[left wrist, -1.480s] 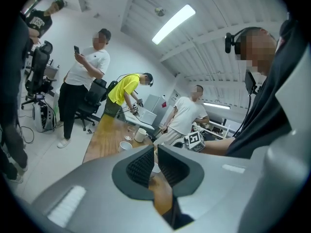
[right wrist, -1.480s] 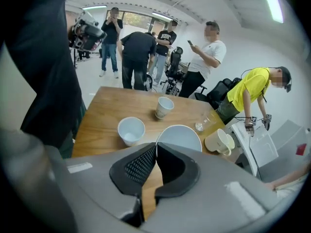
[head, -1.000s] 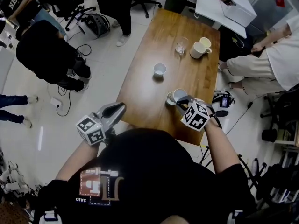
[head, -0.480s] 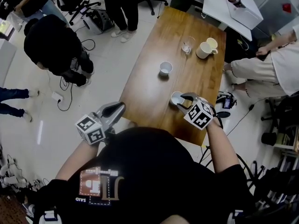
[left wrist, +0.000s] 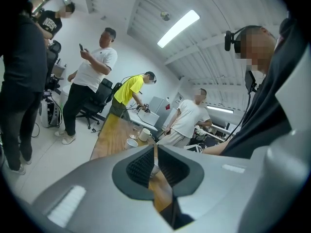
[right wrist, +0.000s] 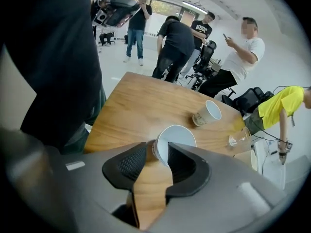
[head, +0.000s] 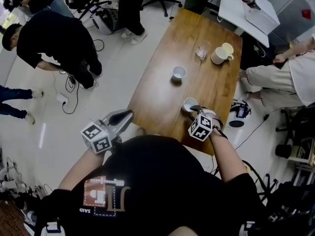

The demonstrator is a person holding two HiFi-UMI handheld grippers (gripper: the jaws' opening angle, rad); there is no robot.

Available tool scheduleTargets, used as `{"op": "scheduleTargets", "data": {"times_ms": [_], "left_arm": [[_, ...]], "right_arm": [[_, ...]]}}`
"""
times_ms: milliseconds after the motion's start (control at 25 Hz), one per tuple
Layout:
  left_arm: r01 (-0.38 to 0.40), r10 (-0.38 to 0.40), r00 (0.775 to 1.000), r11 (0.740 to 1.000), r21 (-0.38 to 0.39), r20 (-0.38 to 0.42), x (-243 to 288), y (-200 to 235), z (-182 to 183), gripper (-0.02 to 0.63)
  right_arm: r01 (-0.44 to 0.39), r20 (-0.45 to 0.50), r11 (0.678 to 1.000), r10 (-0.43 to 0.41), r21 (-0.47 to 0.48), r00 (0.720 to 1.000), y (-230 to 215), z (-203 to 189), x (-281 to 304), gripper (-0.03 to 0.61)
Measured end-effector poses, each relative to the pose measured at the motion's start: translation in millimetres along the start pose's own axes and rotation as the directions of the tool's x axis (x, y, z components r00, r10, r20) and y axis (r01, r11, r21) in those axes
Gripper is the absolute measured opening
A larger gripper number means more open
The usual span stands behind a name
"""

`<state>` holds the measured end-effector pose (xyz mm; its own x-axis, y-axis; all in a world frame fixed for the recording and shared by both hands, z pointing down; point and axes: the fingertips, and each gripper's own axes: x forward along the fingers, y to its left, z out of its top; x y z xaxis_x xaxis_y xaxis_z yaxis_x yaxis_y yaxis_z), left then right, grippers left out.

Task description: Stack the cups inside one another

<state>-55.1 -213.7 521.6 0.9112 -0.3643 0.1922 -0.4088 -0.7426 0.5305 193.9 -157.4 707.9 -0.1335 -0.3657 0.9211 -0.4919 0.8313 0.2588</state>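
Closing on the near white cup (head: 189, 103), the right gripper (head: 195, 108) has the cup's wall between its jaws, with the pads not pressing yet. The cup stands upright near the wooden table's (head: 157, 95) front edge, and a second cup (head: 179, 72) stands mid-table. Left gripper (head: 126, 116) is off the edge, jaws together, empty. Busy office, people (head: 59, 38) standing around.

Head view looks steeply down on the wooden table (head: 162, 97); both gripper views see it from nearby.

White cup (head: 189, 103) — brown wood-grain table (head: 158, 95)
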Motion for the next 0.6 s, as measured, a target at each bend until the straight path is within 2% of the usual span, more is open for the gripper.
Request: {"op": "scheduleTargets", "data": {"times_ms": [200, 360, 600], "left_arm": [[-0.02, 0.02, 1.0, 1.0, -0.011, 0.01, -9.6, 5.9, -5.9, 0.023], [-0.034, 0.034, 0.999, 0.999, -0.028, 0.018, -16.9, 12.4, -8.9, 0.023], [-0.044, 0.046, 0.998, 0.998, -0.046, 0.03, -25.0, 22.2, -8.8, 0.023]], "right_arm": [[0.012, -0.026, 0.999, -0.013, -0.051, 1.0, -0.7, -5.2, 11.9, 0.046], [-0.009, 0.015, 1.0, 0.009, -0.018, 1.0, -14.3, 6.9, -4.5, 0.038], [0.083, 0.113, 0.996, -0.086, 0.033, 0.99, -92.3, 61.5, -37.8, 0.037]]}}
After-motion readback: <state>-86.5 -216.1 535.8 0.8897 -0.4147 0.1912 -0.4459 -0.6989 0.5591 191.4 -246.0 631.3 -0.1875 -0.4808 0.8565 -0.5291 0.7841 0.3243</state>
